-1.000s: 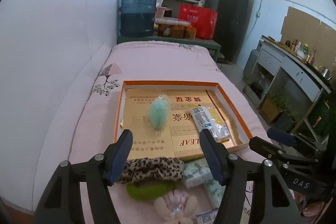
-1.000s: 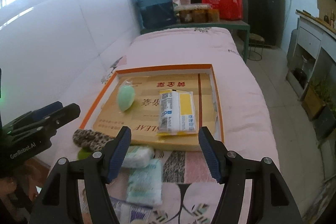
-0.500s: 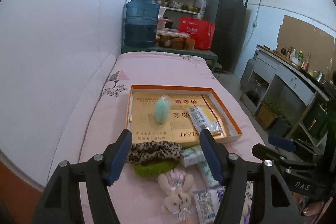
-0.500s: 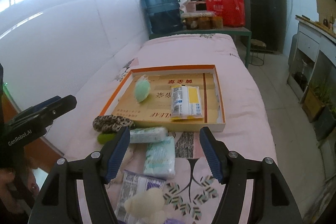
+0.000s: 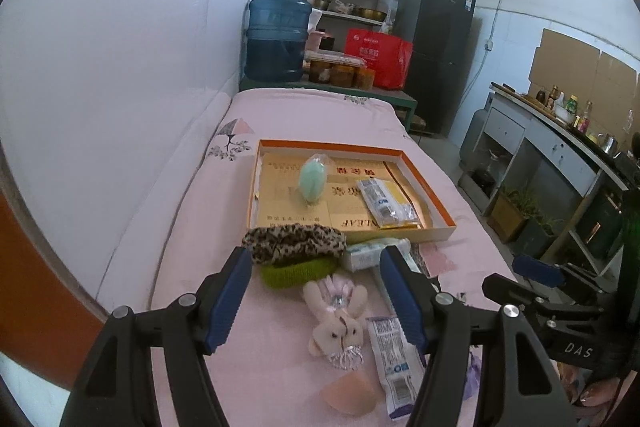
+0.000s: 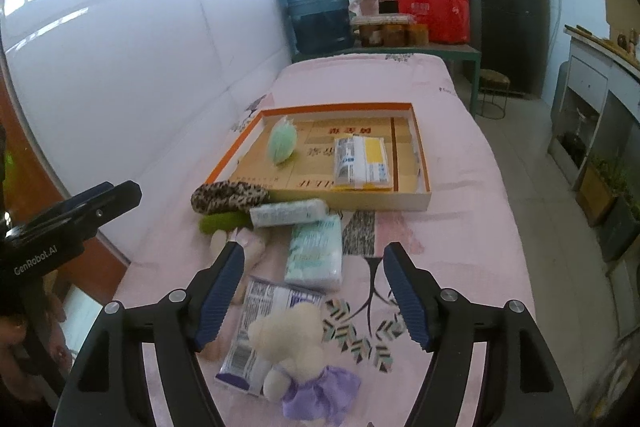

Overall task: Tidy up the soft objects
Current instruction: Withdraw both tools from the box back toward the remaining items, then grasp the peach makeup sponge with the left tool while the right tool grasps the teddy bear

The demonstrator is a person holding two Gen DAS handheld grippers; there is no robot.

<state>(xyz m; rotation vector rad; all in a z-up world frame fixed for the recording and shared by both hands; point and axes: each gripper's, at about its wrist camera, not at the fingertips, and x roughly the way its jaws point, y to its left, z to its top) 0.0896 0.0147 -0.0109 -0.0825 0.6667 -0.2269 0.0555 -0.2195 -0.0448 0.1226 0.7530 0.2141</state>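
Note:
An orange-rimmed cardboard tray (image 5: 436,195) (image 6: 420,201) lies on the pink bed. In it are a mint green puff (image 5: 313,179) (image 6: 282,145) and a yellow-white packet (image 5: 386,203) (image 6: 362,165). In front of it lie a leopard-print band (image 5: 294,237) (image 6: 228,195), a green knitted piece (image 5: 298,269) (image 6: 222,221), tissue packs (image 6: 316,253), a plush bunny (image 5: 338,311), a wipes packet (image 5: 394,359) (image 6: 260,327) and a white plush with purple skirt (image 6: 292,351). My left gripper (image 5: 316,295) is open above the bunny. My right gripper (image 6: 312,293) is open above the packets.
A white wall runs along the bed's left side. At the bed's far end stand a blue water jug (image 5: 278,35), jars and a red bag (image 5: 378,57). A fridge (image 5: 436,51) and kitchen cabinets (image 5: 560,163) are to the right across the floor.
Both grippers have pulled back and up from the tray, so more of the near objects show. Both stay open and empty.

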